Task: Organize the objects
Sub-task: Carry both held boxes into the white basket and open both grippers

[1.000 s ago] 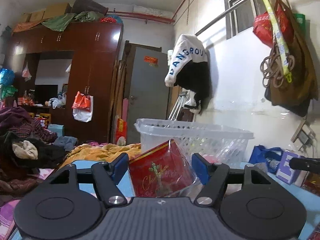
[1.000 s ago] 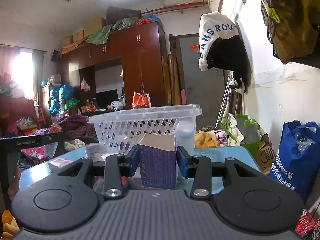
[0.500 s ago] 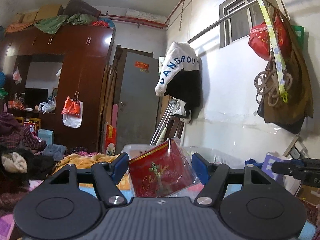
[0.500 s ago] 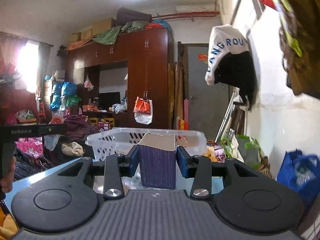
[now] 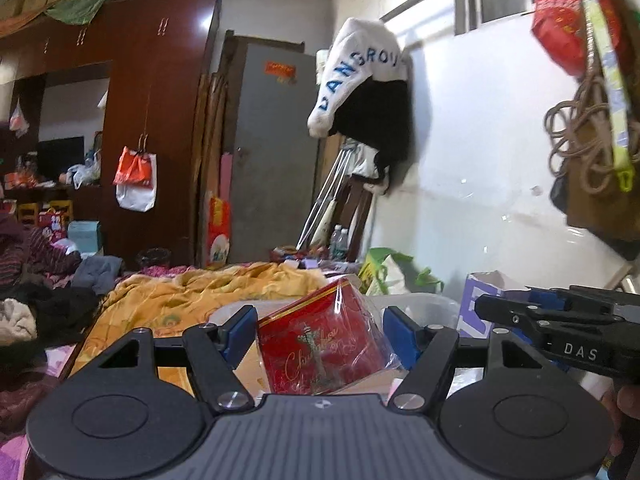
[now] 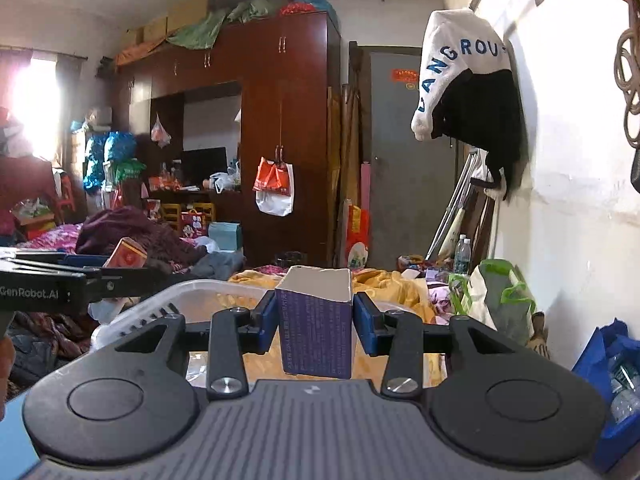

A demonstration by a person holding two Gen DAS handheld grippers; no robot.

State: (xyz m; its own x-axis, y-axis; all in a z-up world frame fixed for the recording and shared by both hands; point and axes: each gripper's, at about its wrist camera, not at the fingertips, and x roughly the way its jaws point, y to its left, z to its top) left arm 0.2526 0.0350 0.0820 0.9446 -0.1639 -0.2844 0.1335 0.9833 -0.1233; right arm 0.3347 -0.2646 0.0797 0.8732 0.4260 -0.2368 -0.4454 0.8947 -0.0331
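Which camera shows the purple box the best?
The right wrist view: the purple box stands front and centre, pinched in the right gripper. The left wrist view shows only a pale purple-and-white sliver at the right, mostly hidden behind that gripper.

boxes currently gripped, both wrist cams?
2. Red box, in clear wrap, sits tilted in the left gripper; purple box stands upright in the right gripper. Both over the white basket.

Dark wardrobe (image 6: 280, 128) at ten o'clock, orange-and-white bag (image 6: 274, 190) hanging on its door. Grey door (image 5: 272, 148) at twelve, white-and-black jacket (image 5: 366, 92) on the wall at one. Yellow blanket (image 5: 192, 292) low at nine, green bag (image 6: 496, 300) at three.
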